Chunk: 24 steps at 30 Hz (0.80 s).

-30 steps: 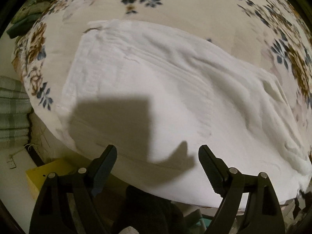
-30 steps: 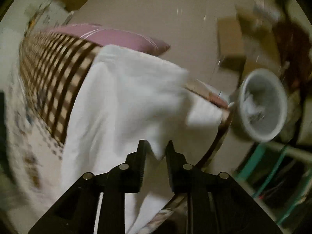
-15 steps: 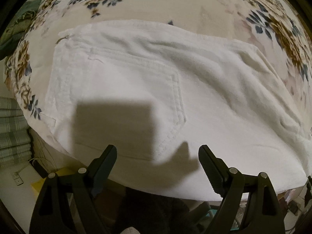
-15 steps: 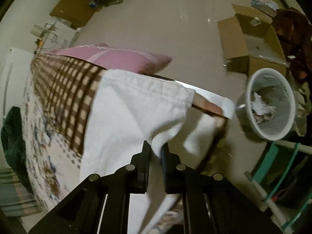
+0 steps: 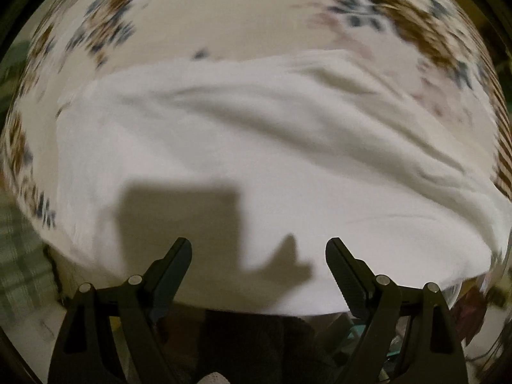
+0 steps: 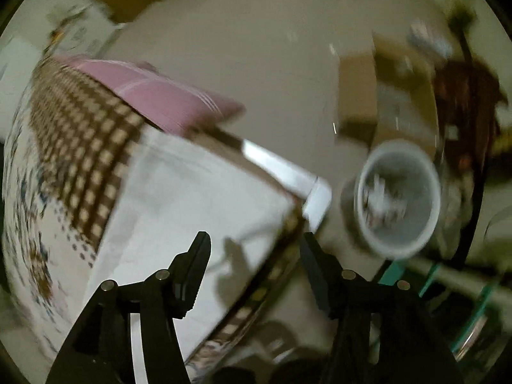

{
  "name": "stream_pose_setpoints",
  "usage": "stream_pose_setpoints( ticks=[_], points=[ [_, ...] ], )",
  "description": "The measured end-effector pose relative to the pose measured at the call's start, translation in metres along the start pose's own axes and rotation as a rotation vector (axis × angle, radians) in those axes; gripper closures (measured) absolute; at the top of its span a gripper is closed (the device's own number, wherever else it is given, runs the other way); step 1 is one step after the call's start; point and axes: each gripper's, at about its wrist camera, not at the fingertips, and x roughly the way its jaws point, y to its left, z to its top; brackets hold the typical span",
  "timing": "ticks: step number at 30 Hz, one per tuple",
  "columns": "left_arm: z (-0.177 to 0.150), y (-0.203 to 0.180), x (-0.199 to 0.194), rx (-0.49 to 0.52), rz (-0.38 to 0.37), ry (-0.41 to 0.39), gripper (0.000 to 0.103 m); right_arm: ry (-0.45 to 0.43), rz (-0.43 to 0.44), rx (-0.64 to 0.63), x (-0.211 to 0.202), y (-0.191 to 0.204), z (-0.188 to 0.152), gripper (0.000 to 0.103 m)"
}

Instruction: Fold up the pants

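Note:
White pants (image 5: 256, 160) lie spread across a floral bedsheet (image 5: 224, 12), reaching the near bed edge. My left gripper (image 5: 258, 256) is open and empty, just above the pants' near edge. In the right wrist view the pants' leg end (image 6: 192, 211) lies flat on the bed by its corner. My right gripper (image 6: 254, 249) is open and empty above that end. Both views are motion-blurred.
A brown checked blanket (image 6: 80, 140) and a pink pillow (image 6: 166, 99) lie beyond the leg end. A white bin (image 6: 398, 198) and cardboard boxes (image 6: 384, 102) stand on the floor past the bed corner (image 6: 316, 198).
My right gripper opened and let go of the pants' leg end, which now lies flat on the bed. The left gripper stayed open and shifted along the pants.

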Motion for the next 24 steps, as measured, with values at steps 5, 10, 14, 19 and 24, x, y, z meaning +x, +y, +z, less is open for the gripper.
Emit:
stream_pose_setpoints(
  ticks=[5, 10, 14, 19, 24],
  points=[
    [0.018, -0.061, 0.008, 0.092, -0.036, -0.02, 0.018, -0.019, -0.001, -0.25, 0.017, 0.061, 0.044, 0.032],
    [0.036, -0.113, 0.027, 0.191, 0.027, -0.067, 0.018, 0.069, -0.025, -0.316, 0.065, 0.094, 0.072, 0.071],
    [0.064, -0.115, 0.047, 0.183, 0.052, -0.053, 0.016, -0.002, -0.087, -0.44, 0.066, 0.114, 0.072, 0.094],
    [0.062, -0.121, 0.051, 0.161, 0.059, -0.034, 0.015, -0.025, -0.121, -0.377, 0.074, 0.113, 0.078, 0.094],
    [0.064, -0.097, 0.022, 0.129, 0.012, -0.011, 0.015, 0.036, -0.074, -0.265, 0.058, 0.099, 0.071, 0.061]
  ],
)
